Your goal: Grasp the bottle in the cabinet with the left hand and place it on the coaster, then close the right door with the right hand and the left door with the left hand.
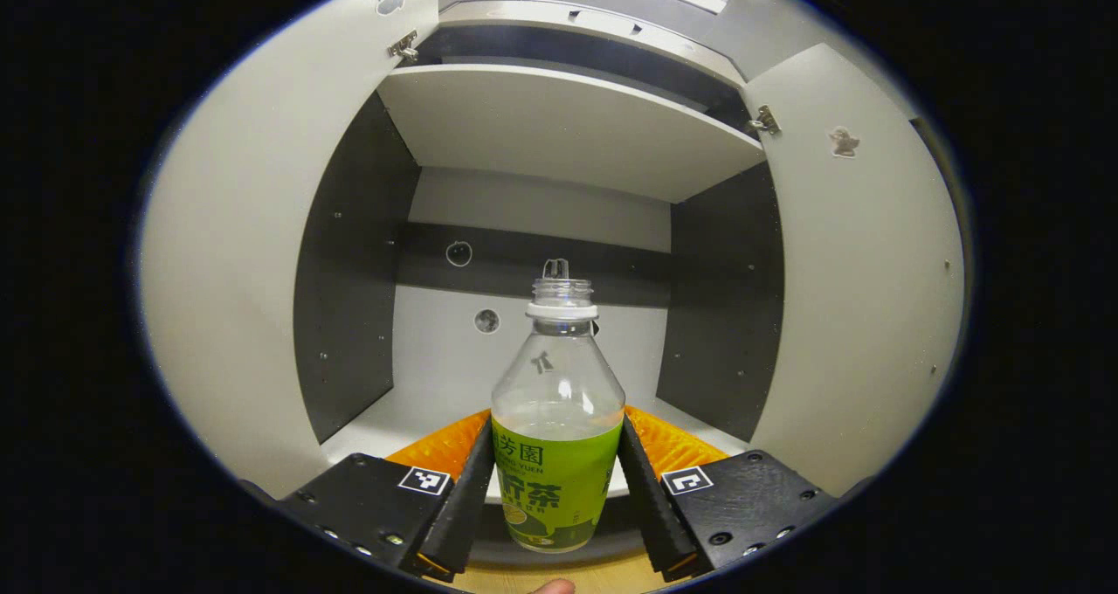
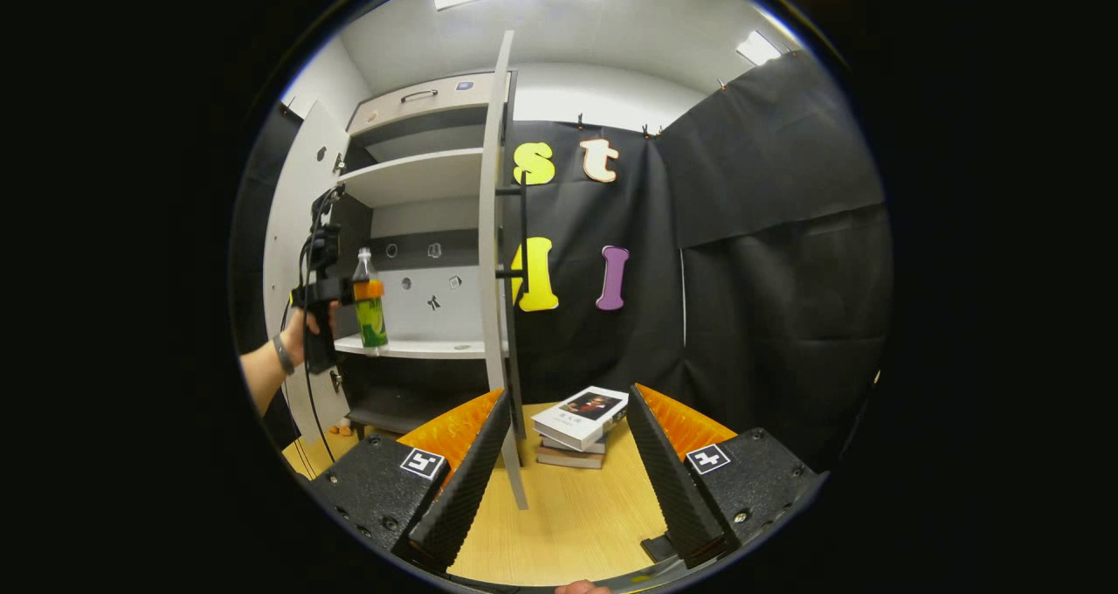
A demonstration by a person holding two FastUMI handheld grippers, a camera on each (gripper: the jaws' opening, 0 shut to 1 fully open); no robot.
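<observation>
Bottle (image 1: 557,419): upright, uncapped, part full, at cabinet shelf (image 1: 384,419) front edge.
Left claw (image 1: 556,489): both fingers pressing the labelled body.
Right claw (image 2: 568,463): spread wide, empty, over bench (image 2: 568,507).
Risk: tilting during withdrawal could spill liquid; open right door (image 2: 493,271) stands close.

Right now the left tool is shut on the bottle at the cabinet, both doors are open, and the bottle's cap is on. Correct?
Not quite: the bottle has no cap; the left gripper view shows its bare threaded neck open. The rest holds: the left tool is shut on the bottle at the cabinet, and the left door and right door are open.
</observation>
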